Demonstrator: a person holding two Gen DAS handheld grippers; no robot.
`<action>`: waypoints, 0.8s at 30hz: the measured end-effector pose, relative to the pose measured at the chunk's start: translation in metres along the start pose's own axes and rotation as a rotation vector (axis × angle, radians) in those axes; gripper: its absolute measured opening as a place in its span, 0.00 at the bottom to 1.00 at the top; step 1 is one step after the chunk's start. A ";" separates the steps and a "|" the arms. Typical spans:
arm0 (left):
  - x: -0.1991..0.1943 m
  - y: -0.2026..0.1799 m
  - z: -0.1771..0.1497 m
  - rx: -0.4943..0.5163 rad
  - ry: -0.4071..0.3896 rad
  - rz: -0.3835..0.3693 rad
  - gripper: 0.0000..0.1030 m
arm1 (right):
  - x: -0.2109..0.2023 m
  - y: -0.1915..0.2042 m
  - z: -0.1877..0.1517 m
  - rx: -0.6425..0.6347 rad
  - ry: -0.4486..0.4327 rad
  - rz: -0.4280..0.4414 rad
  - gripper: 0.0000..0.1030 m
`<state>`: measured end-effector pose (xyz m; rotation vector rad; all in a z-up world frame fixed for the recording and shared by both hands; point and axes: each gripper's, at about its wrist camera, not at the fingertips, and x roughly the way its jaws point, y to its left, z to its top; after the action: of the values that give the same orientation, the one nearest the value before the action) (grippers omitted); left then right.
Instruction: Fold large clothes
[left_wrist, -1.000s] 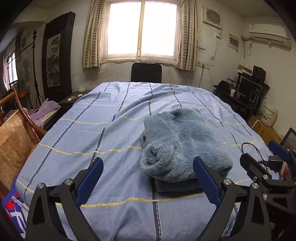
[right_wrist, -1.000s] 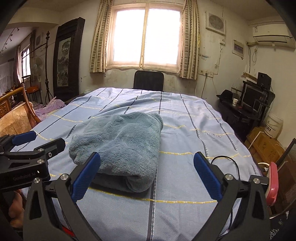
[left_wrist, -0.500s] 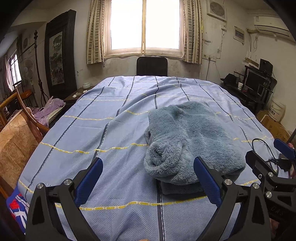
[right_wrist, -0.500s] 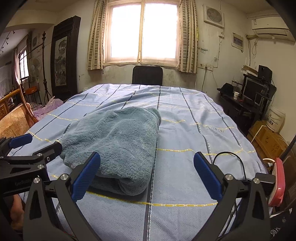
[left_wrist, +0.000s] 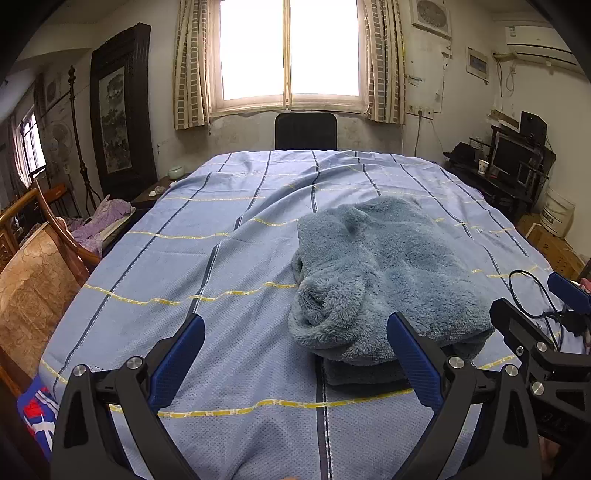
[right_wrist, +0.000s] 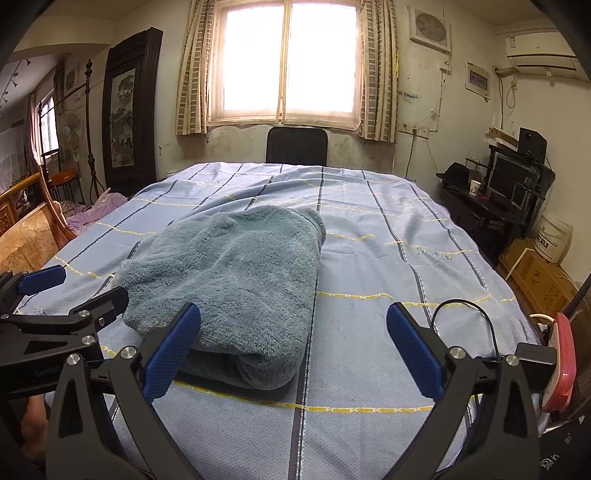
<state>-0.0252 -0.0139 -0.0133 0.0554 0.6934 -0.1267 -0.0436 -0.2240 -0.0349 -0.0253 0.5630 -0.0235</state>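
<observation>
A fluffy grey-blue garment (left_wrist: 384, 280) lies folded in a thick bundle on the blue striped bedsheet (left_wrist: 221, 266), near the bed's front edge. It also shows in the right wrist view (right_wrist: 236, 273). My left gripper (left_wrist: 295, 354) is open and empty, just in front of the bundle's left end. My right gripper (right_wrist: 295, 347) is open and empty, in front of the bundle's right end. Each gripper shows at the edge of the other's view: the right one (left_wrist: 539, 332) and the left one (right_wrist: 66, 295).
A black cable (right_wrist: 465, 317) and a red-white power strip (right_wrist: 561, 354) lie at the bed's right front corner. A wooden chair (left_wrist: 37, 273) stands to the left, a black chair (left_wrist: 306, 130) at the far end, a desk with a monitor (right_wrist: 513, 184) on the right.
Both grippers have drawn back and risen slightly from the bundle, so it sits a little farther away. The garment has not moved. Both grippers stay open.
</observation>
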 end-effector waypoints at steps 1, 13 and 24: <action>-0.002 0.000 0.000 0.002 -0.005 0.005 0.96 | 0.000 0.000 0.000 0.001 -0.001 0.002 0.95; -0.006 -0.003 -0.004 0.013 -0.023 0.027 0.96 | -0.002 -0.002 -0.002 0.026 -0.005 0.026 0.95; -0.003 -0.003 -0.004 0.005 -0.011 0.016 0.96 | -0.001 -0.001 -0.003 0.031 0.002 0.036 0.95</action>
<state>-0.0299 -0.0158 -0.0143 0.0654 0.6814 -0.1137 -0.0459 -0.2248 -0.0368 0.0150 0.5654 0.0032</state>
